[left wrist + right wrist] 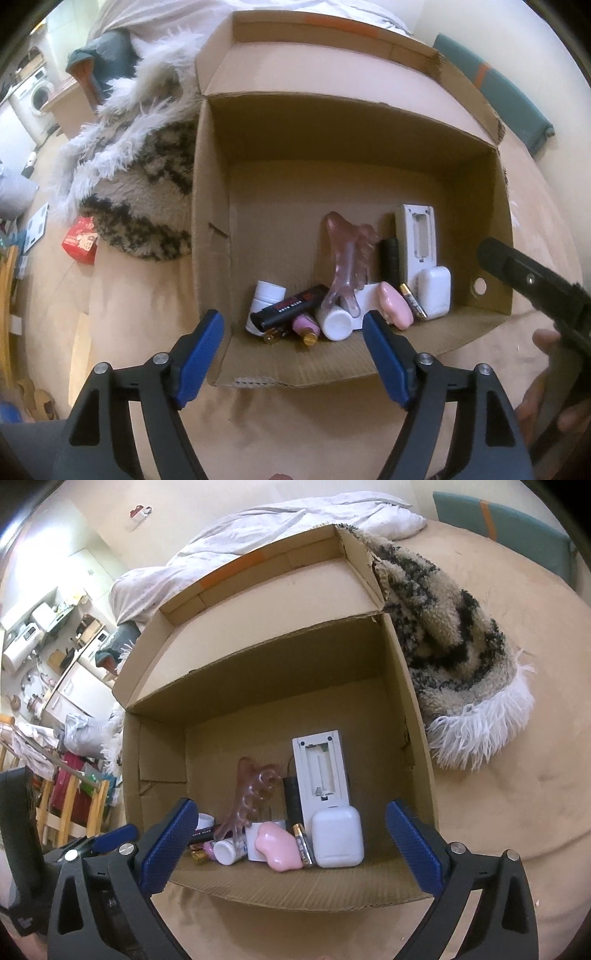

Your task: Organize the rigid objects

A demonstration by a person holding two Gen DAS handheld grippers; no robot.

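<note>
An open cardboard box (210, 206) (402, 701) stands on a tan bed surface. Against its near wall lie several small objects: a white earbud case (434, 291) (338, 836), a white remote back (417, 236) (321, 771), a pink soap-like piece (395, 304) (279, 845), a battery (413, 301) (303, 843), a pink translucent comb (343, 251) (251, 794), a white bottle (336, 323) (229, 851) and a black lighter (291, 306). My left gripper (293, 354) is open and empty before the box. My right gripper (291, 845) is open and empty over the near flap.
A shaggy beige-and-black rug (147, 192) (450, 627) lies against the box's side. A red packet (79, 243) lies on the floor at left. A white duvet (258, 535) lies behind the box. The right gripper's body and the hand (543, 295) are at the right edge.
</note>
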